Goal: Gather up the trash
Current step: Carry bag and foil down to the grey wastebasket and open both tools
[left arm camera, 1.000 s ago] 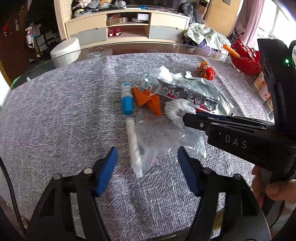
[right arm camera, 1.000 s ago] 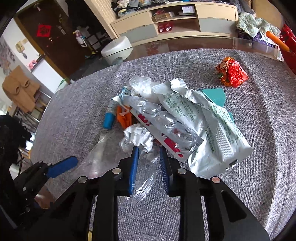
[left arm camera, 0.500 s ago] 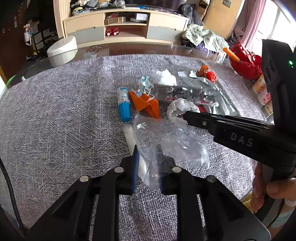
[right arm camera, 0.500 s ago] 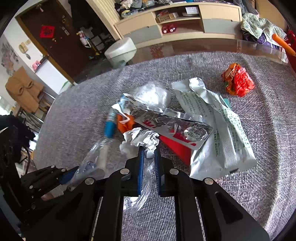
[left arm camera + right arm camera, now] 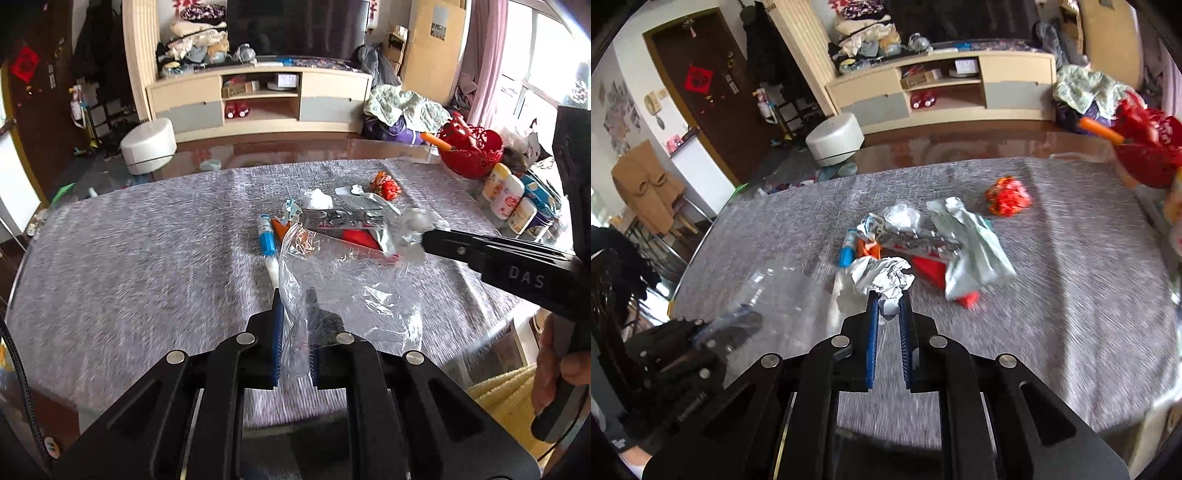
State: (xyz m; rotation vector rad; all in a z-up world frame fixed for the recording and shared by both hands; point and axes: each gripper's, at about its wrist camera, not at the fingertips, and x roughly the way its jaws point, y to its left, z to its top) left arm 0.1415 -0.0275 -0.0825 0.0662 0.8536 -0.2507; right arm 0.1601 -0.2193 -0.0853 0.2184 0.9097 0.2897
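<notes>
1. Clear plastic bag point(image 5: 343, 280): lower centre of the left wrist view, its near edge pinched in my left gripper point(image 5: 295, 317), whose jaws are closing on the film.
2. Crumpled white wrapper point(image 5: 882, 277): centre of the right wrist view, gripped in the closed jaws of my right gripper point(image 5: 887, 314).
3. Key relation: the wrapper hangs at the bag's far right edge, so my right hand is nearer its mouth.
4. Remaining litter pile point(image 5: 945, 243) lies beyond, on the grey worktop point(image 5: 1071, 295).
</notes>
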